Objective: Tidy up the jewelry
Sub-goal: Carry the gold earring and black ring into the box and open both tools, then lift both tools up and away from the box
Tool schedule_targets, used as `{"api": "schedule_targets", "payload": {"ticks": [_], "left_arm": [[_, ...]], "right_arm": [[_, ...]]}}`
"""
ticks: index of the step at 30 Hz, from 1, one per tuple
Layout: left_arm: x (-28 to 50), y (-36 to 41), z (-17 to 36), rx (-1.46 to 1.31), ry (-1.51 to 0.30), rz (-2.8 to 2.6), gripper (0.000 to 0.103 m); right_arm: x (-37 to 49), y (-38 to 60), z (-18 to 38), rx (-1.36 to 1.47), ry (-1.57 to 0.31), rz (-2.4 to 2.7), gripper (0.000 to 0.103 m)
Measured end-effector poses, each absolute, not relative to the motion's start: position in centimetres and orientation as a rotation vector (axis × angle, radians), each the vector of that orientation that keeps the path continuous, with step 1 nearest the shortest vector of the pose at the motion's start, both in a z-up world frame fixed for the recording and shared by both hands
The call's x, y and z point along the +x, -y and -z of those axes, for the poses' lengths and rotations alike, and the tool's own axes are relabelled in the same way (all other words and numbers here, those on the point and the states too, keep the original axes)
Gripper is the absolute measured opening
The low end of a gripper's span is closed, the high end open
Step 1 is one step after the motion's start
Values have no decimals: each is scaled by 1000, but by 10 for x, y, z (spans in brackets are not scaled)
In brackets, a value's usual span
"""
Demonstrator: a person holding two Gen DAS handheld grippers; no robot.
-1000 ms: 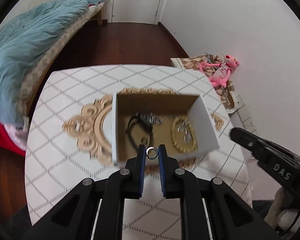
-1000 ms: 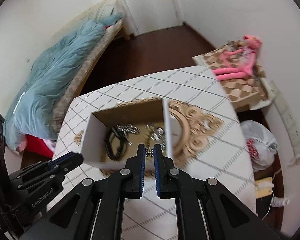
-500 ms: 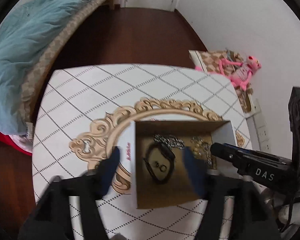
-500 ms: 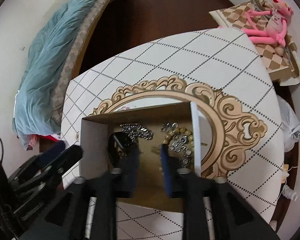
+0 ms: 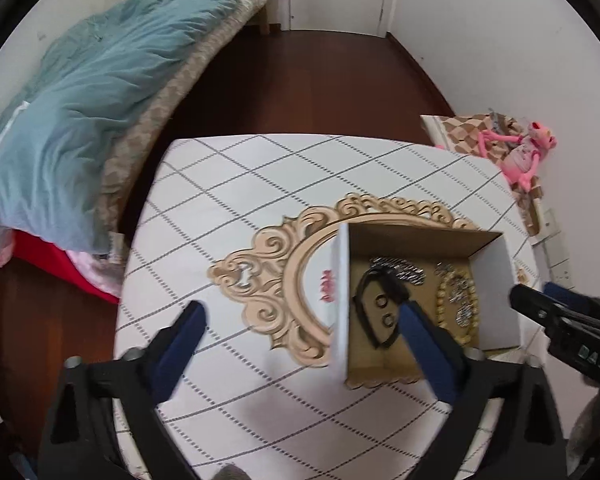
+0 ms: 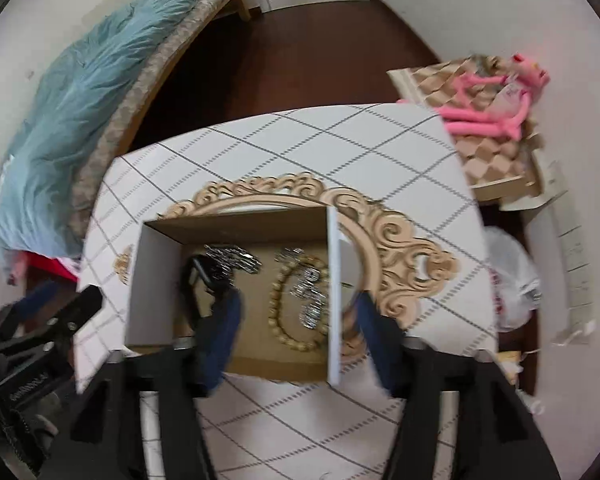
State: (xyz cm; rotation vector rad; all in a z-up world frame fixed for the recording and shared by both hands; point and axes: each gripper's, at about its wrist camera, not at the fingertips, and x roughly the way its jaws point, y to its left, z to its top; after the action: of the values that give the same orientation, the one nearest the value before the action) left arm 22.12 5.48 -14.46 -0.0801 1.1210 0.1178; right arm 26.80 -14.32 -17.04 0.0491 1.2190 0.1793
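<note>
I hold both claws, left claw (image 5: pixel 300 320) and right claw (image 6: pixel 298 312), spread wide and empty above the box (image 5: pixel 496 280) near the bench's (image 5: pixel 260 184) right edge, jewelry (image 5: pixel 458 304) inside, rings (image 5: pixel 384 312) dropped.

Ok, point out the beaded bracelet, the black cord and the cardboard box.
beaded bracelet (image 6: pixel 275 308), right wrist view, on its left arc of beads.
black cord (image 5: pixel 363 285), left wrist view, on its upper left bend.
cardboard box (image 5: pixel 342 300), left wrist view, on its white left wall.

Matt cardboard box (image 5: pixel 494 292) holds shiny metal chains (image 5: pixel 400 270), wooden beads (image 5: pixel 444 304).
</note>
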Motion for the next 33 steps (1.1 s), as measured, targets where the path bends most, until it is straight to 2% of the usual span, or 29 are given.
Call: {"api": "schedule_targets", "payload": {"ticks": [2, 4, 14, 33], "left_arm": [[214, -55, 146, -69, -1128, -135, 103], [209, -54, 147, -69, -1142, -145, 103], [176, -45, 115, -61, -1099, -157, 103], [77, -29, -25, -60, -859, -132, 103]], "right_arm": [[259, 142, 169, 6, -1209, -153, 94], [251, 142, 169, -26, -1208, -114, 98], [212, 154, 142, -50, -1159, -51, 98], [91, 160, -21, -46, -850, -64, 99]]}}
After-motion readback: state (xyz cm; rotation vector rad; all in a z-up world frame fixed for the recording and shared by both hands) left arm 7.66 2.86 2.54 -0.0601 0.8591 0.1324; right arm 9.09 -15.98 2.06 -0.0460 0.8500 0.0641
